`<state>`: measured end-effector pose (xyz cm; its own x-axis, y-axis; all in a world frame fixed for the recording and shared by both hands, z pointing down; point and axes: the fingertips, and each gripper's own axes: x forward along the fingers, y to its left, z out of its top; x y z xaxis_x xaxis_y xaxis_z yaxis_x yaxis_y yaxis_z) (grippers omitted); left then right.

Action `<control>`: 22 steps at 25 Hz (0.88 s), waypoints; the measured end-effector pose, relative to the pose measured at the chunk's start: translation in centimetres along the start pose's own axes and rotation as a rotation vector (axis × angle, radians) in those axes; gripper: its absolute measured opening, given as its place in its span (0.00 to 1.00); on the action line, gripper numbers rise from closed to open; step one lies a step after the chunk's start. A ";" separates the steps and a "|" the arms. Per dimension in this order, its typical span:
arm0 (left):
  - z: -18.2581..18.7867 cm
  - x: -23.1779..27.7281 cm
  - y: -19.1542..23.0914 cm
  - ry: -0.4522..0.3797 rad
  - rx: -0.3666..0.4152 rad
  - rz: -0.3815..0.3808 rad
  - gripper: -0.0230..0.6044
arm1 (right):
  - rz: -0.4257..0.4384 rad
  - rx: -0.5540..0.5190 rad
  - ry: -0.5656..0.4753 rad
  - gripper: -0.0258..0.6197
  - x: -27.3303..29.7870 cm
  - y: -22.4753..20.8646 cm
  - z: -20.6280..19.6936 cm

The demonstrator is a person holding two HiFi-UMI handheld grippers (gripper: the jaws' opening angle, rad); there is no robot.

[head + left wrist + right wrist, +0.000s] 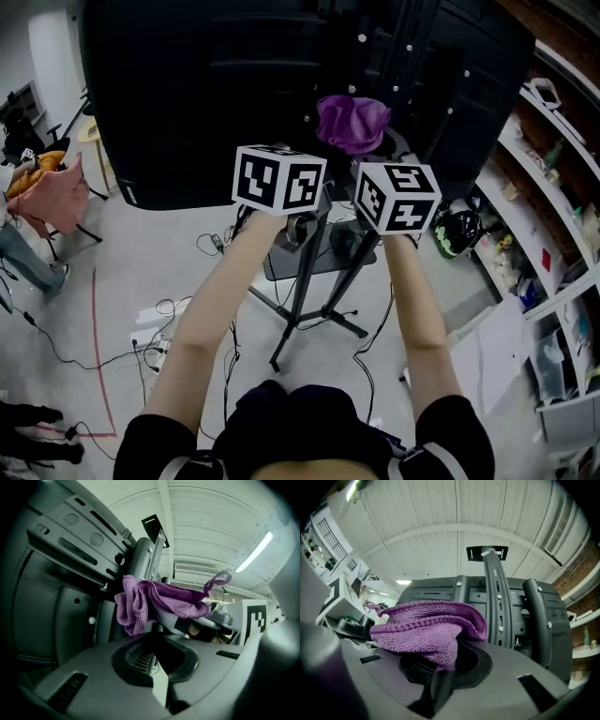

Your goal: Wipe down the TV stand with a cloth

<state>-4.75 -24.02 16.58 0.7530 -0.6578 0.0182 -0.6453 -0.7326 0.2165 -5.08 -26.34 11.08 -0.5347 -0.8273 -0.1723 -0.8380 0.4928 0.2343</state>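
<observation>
Reaching forward in the head view, the person's arms hold the left gripper [281, 180] and right gripper [396, 195] side by side, close against the back of a black television [187, 103]. A purple cloth [352, 122] sits bunched just beyond the right gripper, against the dark upright of the TV stand [412, 56]. The stand's legs spread on the grey floor [141, 253] below, among loose cables [178, 323], and shelves [553, 187] line the right side.

From the left gripper view, the left gripper [158, 686] seems to have its jaws together with nothing between them, though the angle is poor. The cloth [154, 602] hangs ahead, draped off the right gripper beside the stand's slotted metal bracket.

From the right gripper view, the right gripper [440, 686] has its jaws closed on a lower fold of the cloth [426, 630], which mounds up over them. The stand's uprights rise just behind, under a white ceiling [440, 508].
</observation>
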 end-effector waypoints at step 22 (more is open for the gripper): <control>-6.9 0.5 1.3 0.069 -0.024 0.053 0.05 | 0.056 0.046 0.054 0.14 -1.2 1.9 -6.5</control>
<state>-4.33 -24.10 23.61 0.7254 -0.6814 0.0973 -0.6819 -0.6922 0.2363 -5.32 -26.19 17.98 -0.5754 -0.8107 -0.1080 -0.8117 0.5497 0.1976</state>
